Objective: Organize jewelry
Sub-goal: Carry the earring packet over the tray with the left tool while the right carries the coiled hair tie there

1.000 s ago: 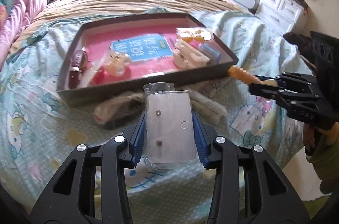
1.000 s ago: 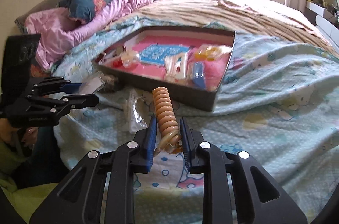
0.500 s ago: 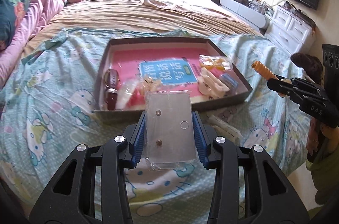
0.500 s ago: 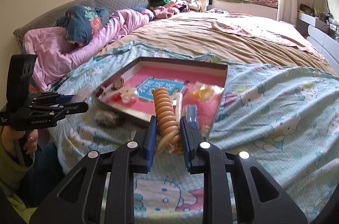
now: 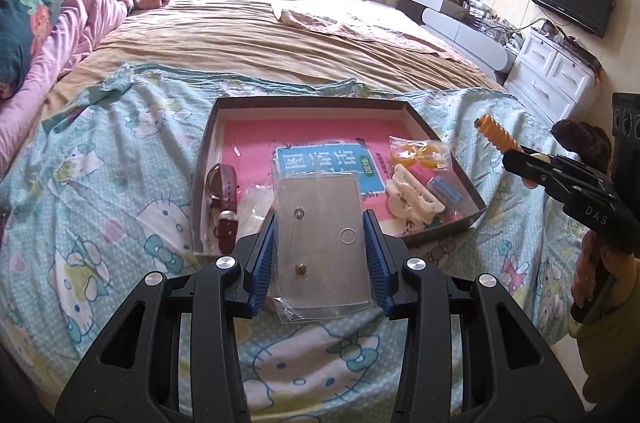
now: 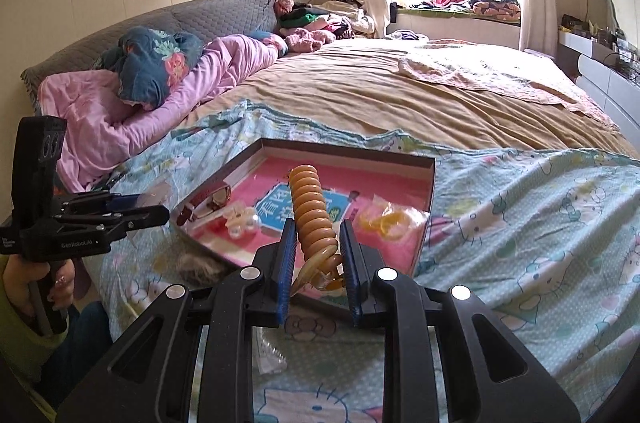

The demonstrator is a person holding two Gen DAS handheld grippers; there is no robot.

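Hello Kitty bedding (image 5: 100,207) carries a shallow box tray (image 5: 448,147). From the left wrist, the left hand-held gripper (image 5: 320,255) pinches a bagged earring card (image 5: 320,239), long axis pointing ahead at the tray's near edge (nearly over it). From the right wrist, the right hand-held gripper (image 6: 318,269) clamps an orange spiral hair tie (image 6: 312,211), standing upright, the tray (image 6: 430,183) just beyond.

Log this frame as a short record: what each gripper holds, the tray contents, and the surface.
left gripper: shut on clear packet of stud earrings
right gripper: shut on orange spiral hair tie
tray: dark rim, pink floor, open
tray contents: watch, white hair clip, bagged yellow rings
surface: cartoon-print sheet on a bed
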